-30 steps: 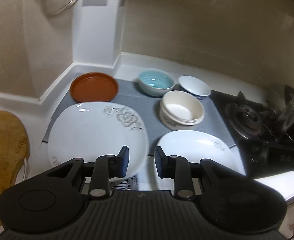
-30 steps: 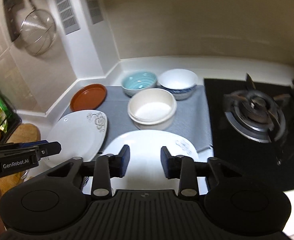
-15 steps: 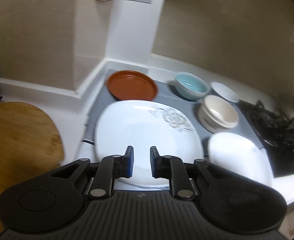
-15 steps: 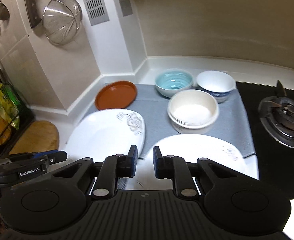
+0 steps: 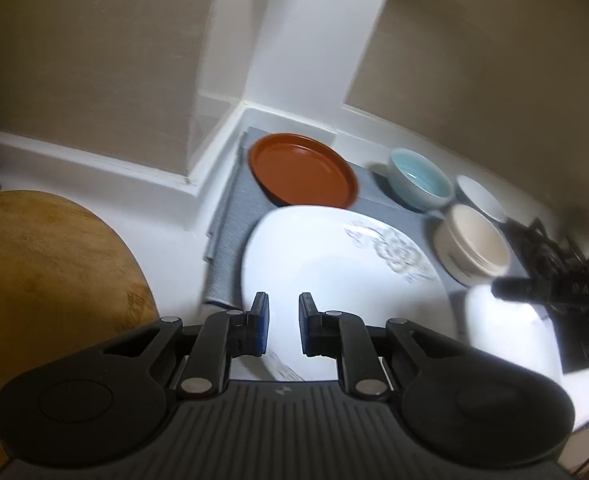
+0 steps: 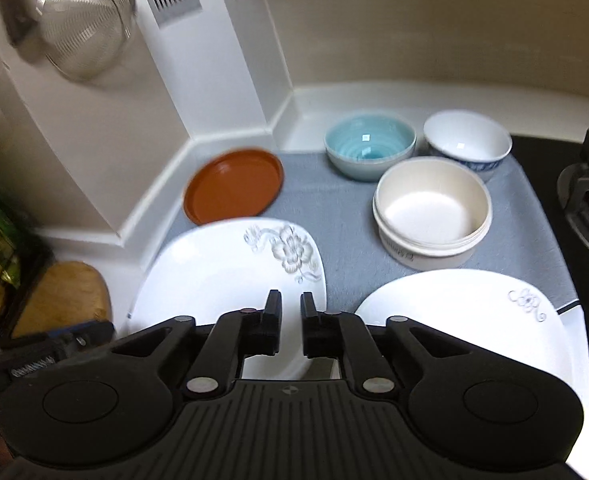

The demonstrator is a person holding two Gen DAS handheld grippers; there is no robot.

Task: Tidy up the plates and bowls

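Observation:
A large white floral plate (image 5: 334, 264) (image 6: 222, 264) lies on a grey mat (image 6: 334, 208). Beyond it sits a brown plate (image 5: 302, 176) (image 6: 234, 188). To its right lies a second white plate (image 5: 502, 328) (image 6: 466, 312). A blue bowl (image 6: 370, 144), a blue-patterned white bowl (image 6: 466, 140) and stacked cream bowls (image 6: 432, 208) stand behind. My left gripper (image 5: 283, 312) hovers over the floral plate's near edge, shut, with nothing between its pads. My right gripper (image 6: 290, 312) hangs over that plate's near right corner, shut and empty.
A wooden cutting board (image 5: 46, 280) lies left of the mat. A gas stove (image 6: 586, 192) borders the mat on the right. A metal strainer (image 6: 82, 28) hangs on the wall column at the back left. The wall corner closes in behind the dishes.
Both grippers have swung left and a little down toward the floral plate. The jaws of both have narrowed from a wider gap to almost together.

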